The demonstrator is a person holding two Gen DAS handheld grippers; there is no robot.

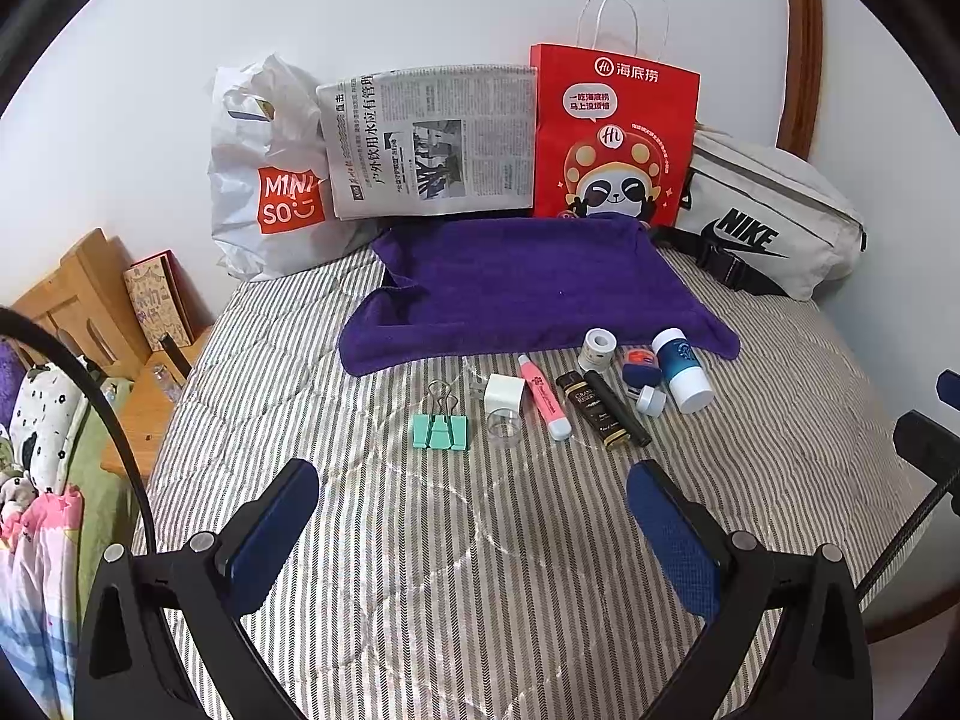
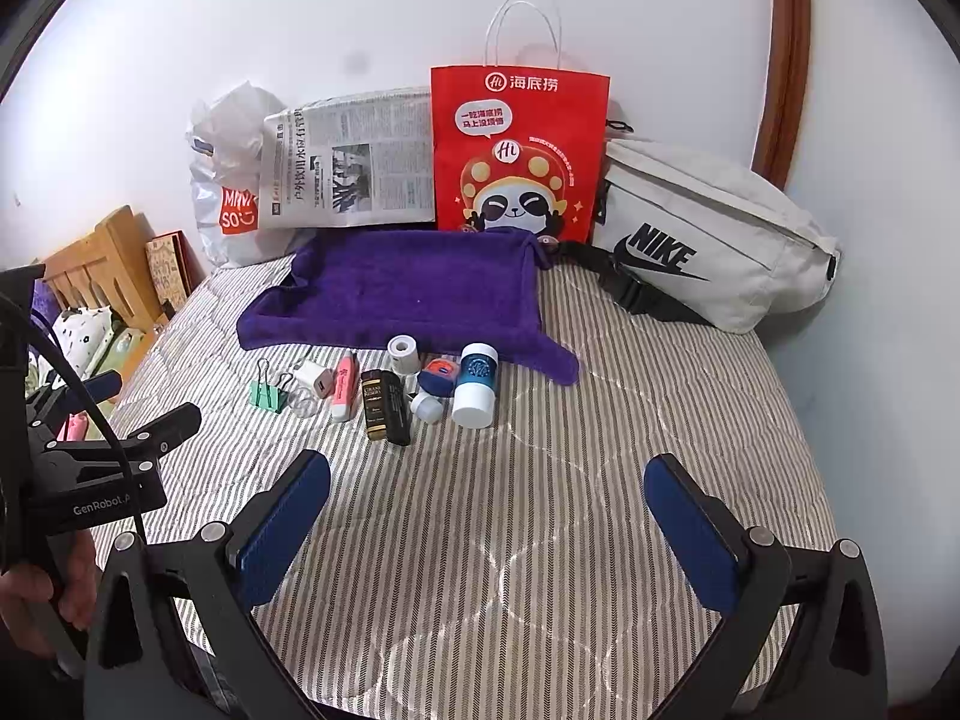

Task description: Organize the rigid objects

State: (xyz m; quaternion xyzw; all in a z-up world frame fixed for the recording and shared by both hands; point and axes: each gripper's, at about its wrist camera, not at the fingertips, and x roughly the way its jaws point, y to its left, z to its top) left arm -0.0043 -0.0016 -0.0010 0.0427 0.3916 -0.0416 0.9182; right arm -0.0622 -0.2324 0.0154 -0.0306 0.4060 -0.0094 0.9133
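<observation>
A row of small rigid items lies on the striped bed in front of a purple towel (image 1: pixel 528 288) (image 2: pixel 408 288): a green binder clip (image 1: pixel 441 429) (image 2: pixel 268 393), a clear cup (image 1: pixel 504 425), a white charger (image 1: pixel 504 393) (image 2: pixel 315 378), a pink tube (image 1: pixel 543 397) (image 2: pixel 343 387), a dark box (image 1: pixel 594 411) (image 2: pixel 377 405), a tape roll (image 1: pixel 598 345) (image 2: pixel 403 353) and a blue-and-white bottle (image 1: pixel 683 369) (image 2: pixel 475 384). My left gripper (image 1: pixel 474 534) is open and empty, short of the row. My right gripper (image 2: pixel 489 531) is also open and empty.
Against the wall stand a white Miniso bag (image 1: pixel 264 180), a newspaper (image 1: pixel 432 141), a red paper bag (image 1: pixel 615 138) (image 2: pixel 519 156) and a white Nike pouch (image 1: pixel 768 222) (image 2: pixel 708 240). A wooden headboard (image 1: pixel 72 300) and clothes lie left of the bed. A hand (image 2: pixel 36 594) holds the left gripper's body.
</observation>
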